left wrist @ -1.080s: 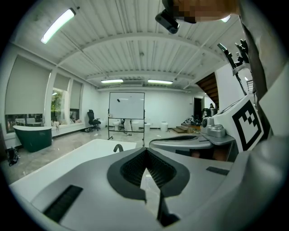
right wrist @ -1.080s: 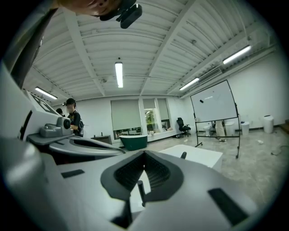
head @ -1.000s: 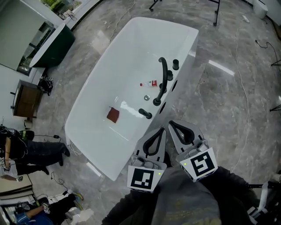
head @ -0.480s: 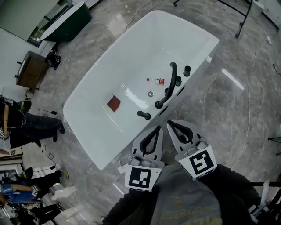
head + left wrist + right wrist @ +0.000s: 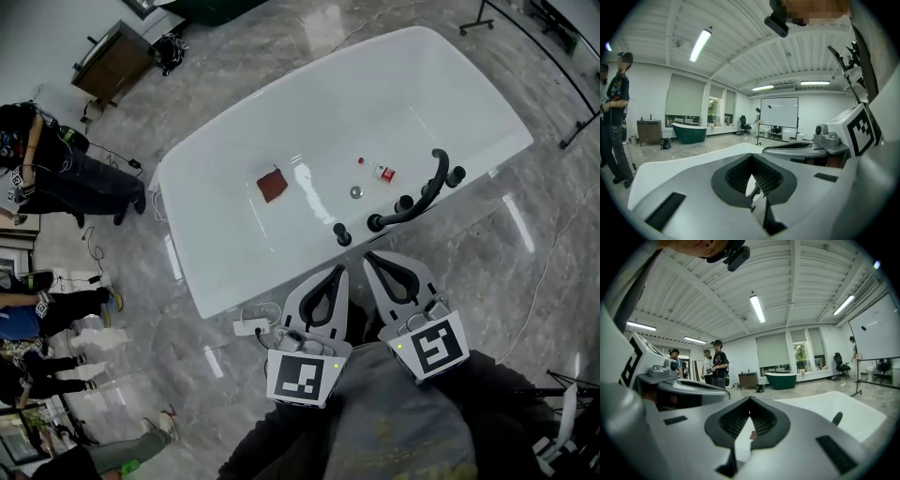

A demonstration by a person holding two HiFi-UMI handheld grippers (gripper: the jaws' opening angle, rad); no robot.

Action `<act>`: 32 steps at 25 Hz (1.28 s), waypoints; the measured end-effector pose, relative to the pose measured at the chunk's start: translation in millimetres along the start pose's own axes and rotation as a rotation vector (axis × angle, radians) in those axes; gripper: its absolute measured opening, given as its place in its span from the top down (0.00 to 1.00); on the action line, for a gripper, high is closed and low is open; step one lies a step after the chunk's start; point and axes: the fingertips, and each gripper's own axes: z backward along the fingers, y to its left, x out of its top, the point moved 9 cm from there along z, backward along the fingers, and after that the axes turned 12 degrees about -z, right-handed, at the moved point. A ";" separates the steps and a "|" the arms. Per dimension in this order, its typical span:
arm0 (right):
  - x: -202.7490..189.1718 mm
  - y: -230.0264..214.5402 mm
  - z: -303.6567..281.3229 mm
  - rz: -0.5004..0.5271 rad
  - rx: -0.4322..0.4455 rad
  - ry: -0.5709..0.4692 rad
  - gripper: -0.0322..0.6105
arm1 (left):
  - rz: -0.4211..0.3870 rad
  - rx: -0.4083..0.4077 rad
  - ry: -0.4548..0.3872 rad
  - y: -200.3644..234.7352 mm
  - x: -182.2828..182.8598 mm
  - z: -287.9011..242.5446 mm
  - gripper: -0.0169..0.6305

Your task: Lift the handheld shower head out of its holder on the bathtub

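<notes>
On the near rim of the bathtub (image 5: 216,272), now swung crosswise, the handheld shower head (image 5: 417,195) is still seated in its holder. Left tongs (image 5: 336,274) and right tongs (image 5: 371,262), closed and empty, have been brought nearer; grasping remains undone.

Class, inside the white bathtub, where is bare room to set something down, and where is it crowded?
Bare: the right end of the bathtub, beyond the small bottle, and its left end past the red cloth. Crowded: the near rim, with the black fittings.
</notes>
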 end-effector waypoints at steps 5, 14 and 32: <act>11.8 7.4 -30.2 0.022 0.045 0.008 0.94 | 0.002 0.055 -0.018 24.1 1.0 2.0 0.97; 7.9 17.1 -54.8 0.042 0.065 0.019 0.94 | 0.020 0.082 -0.026 49.1 -9.9 3.6 0.97; 4.8 23.1 -106.7 0.130 0.070 0.018 0.88 | 0.051 0.083 -0.056 98.8 -26.8 -13.1 0.97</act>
